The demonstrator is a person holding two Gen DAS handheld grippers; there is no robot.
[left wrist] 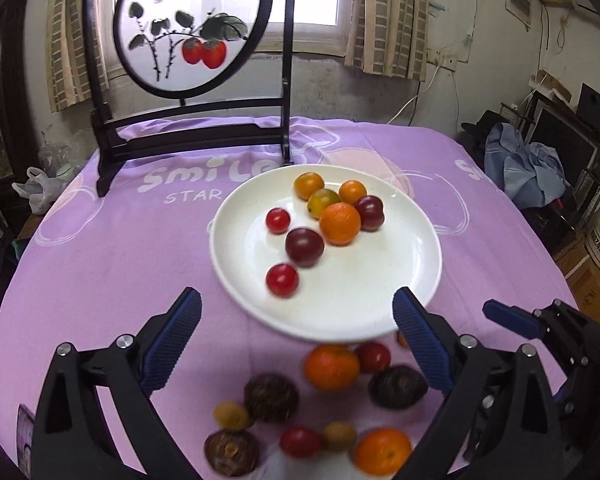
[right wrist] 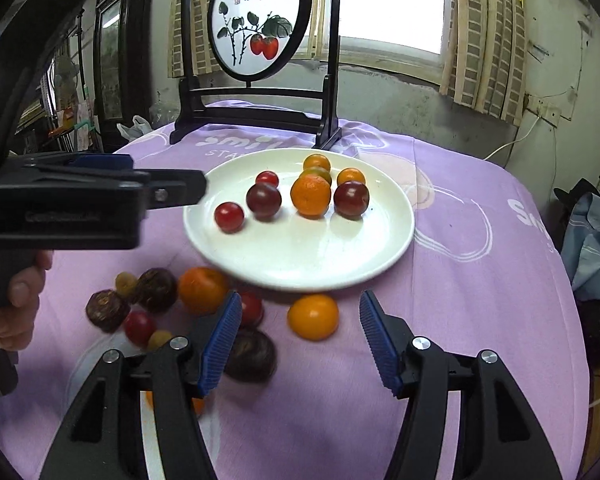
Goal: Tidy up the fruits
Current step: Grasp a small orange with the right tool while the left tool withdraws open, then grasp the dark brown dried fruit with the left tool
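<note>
A white plate (left wrist: 400, 280) (right wrist: 300, 256) on the purple cloth holds several fruits: oranges, dark plums and red cherry tomatoes. More fruits lie loose on the cloth in front of it: an orange (left wrist: 331, 366) (right wrist: 202, 290), brown water chestnuts (left wrist: 271, 398) (right wrist: 155, 289), red tomatoes and small yellow fruits. My left gripper (left wrist: 296, 304) is open and empty above the plate's near rim. My right gripper (right wrist: 300, 312) is open and empty, with a small orange (right wrist: 313, 317) lying between its fingers just ahead.
A dark wooden stand with a round painted screen (left wrist: 192, 28) (right wrist: 258, 20) stands at the table's far side. The left gripper body (right wrist: 80, 204) shows at the left of the right wrist view. Clothes and boxes lie beyond the table's right edge.
</note>
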